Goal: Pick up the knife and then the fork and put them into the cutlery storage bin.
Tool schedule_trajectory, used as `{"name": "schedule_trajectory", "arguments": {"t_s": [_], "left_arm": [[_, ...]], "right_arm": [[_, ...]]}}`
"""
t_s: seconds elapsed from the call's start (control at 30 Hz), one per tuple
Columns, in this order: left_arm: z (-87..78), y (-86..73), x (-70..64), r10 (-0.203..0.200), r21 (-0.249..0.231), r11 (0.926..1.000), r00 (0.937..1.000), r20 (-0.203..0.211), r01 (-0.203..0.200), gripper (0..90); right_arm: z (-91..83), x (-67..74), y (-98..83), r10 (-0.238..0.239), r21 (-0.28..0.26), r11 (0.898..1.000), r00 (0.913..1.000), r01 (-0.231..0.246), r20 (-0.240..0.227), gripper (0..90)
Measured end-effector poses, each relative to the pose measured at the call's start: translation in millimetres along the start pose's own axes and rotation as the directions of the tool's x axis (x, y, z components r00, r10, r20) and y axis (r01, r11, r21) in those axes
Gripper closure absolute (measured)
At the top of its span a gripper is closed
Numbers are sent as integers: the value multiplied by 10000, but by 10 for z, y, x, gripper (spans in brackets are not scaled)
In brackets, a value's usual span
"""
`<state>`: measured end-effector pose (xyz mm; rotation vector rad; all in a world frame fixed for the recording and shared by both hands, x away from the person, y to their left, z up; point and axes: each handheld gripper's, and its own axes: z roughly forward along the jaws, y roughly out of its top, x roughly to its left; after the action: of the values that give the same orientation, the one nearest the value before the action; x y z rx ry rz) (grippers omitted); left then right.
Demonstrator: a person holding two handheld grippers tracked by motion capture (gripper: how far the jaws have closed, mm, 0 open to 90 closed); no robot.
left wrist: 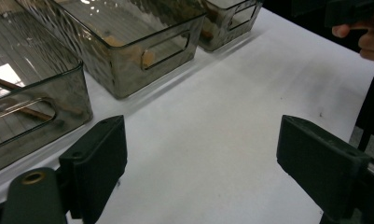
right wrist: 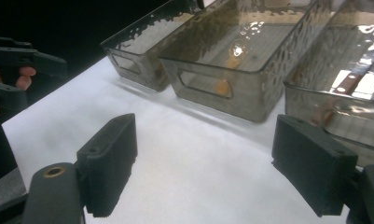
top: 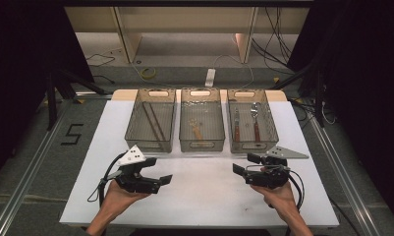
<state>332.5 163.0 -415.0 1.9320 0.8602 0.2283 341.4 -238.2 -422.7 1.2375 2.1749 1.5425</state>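
Cutlery (top: 245, 124) already sorted into bins (top: 201, 127) beyond wide, empty fingers (left wrist: 95, 161) of left gripper (top: 157, 172) and right gripper (top: 244, 164); nothing left on table (top: 204, 191).

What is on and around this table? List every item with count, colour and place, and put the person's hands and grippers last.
table: one, white top, centre of the high view.
bins: three, smoky clear plastic, side by side at the table's far edge.
chopsticks: a dark pair, in the left bin.
wooden utensil: one, light brown, in the middle bin; type unclear.
cutlery: two pieces, metal with brown handles, in the right bin.
floor number 5: one, black, left of the table.
left gripper: black, open, nothing between the jaws.
right gripper: black, open, nothing between the jaws.
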Motion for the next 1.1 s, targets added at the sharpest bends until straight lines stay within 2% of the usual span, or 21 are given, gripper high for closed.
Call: {"name": "schedule_trajectory", "arguments": {"t_s": [0.13,0.3,0.43,0.67,1.1], "left_arm": [[-30,-5,13,-214,-317,9993,9996,165,219,157],[-47,-34,25,-350,-127,9993,9994,50,350,154],[-72,-56,28,-555,-325,9979,9984,133,559,153],[-81,-70,20,-562,-377,9977,9983,117,566,153],[-73,-68,28,-556,-358,9978,9984,107,560,153]], "right_arm": [[-55,13,-81,35,-140,9999,10000,-34,60,226],[-102,30,-149,140,7,9999,9999,-140,17,213],[-129,51,-187,-27,-43,10000,9999,27,139,209],[-144,68,-213,-237,63,9997,9991,235,343,194],[-145,56,-208,-196,50,9998,9992,195,342,193]]}}
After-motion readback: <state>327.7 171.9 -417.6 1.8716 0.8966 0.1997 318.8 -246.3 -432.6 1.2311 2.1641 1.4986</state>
